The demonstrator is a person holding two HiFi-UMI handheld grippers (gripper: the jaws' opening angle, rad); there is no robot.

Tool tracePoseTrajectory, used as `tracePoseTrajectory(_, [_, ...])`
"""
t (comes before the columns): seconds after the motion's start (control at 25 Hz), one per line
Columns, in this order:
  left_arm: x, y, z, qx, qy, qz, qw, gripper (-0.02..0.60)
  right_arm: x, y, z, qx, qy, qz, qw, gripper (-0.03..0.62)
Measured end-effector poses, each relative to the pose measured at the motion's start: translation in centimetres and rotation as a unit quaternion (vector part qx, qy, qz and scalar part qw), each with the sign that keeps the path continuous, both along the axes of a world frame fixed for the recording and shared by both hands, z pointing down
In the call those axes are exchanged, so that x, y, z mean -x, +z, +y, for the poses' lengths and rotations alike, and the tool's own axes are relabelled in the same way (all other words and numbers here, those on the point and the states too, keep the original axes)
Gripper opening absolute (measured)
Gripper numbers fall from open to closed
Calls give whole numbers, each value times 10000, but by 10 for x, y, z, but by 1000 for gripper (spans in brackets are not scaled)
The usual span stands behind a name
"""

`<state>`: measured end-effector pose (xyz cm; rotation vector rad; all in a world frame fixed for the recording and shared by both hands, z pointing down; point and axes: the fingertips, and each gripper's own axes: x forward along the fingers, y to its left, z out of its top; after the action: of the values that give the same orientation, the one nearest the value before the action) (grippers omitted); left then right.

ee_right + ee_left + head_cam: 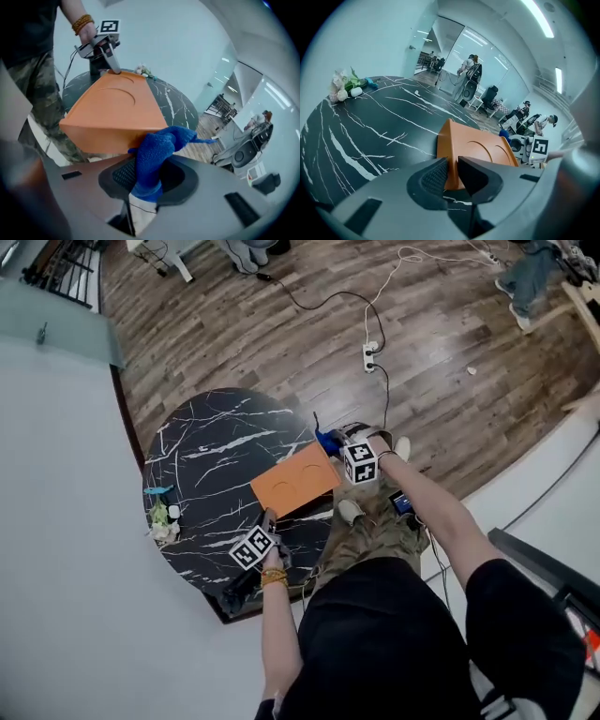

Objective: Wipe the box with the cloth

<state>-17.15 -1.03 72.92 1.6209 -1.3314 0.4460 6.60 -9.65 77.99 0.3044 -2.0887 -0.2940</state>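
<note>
Jaws grip: left gripper (pixel 451 169) a flat orange box (pixel 480 147) corner, right gripper (pixel 148 177) a blue knit cloth (pixel 157 150); hard wiping could pry the box loose.

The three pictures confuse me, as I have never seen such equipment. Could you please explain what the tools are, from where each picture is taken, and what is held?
A person holds a two-jaw hand tool, a gripper, in each hand. The cubes with square markers are parts of these tools. The head view comes from a camera on the person's head that looks down. The other two views come from cameras on the grippers that look along their jaws. On the round black table an orange box sits near the edge, and some small things lie at one side. The left gripper clamps a corner of the box. The right gripper clamps a blue cloth, which touches the opposite corner of the box.
</note>
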Motion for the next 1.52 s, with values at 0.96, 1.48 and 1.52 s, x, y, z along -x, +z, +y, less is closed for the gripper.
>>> tracePoseTrajectory(0.96, [-15,-48,7,-952,493,1246,9864,166,-7,-136,126,597,1255,-2582,9560,89])
tracePoseTrajectory(1.48, [-98,-128,47,-1805,2862,2761,8996,212,144,-151,160,693,-1571,-2029,9640,91])
tracePoseTrajectory(1.52, [-95,-126,49,-1740,2690,2870,9028,201,148,-150,164,641,-1616,-1957,9651,91])
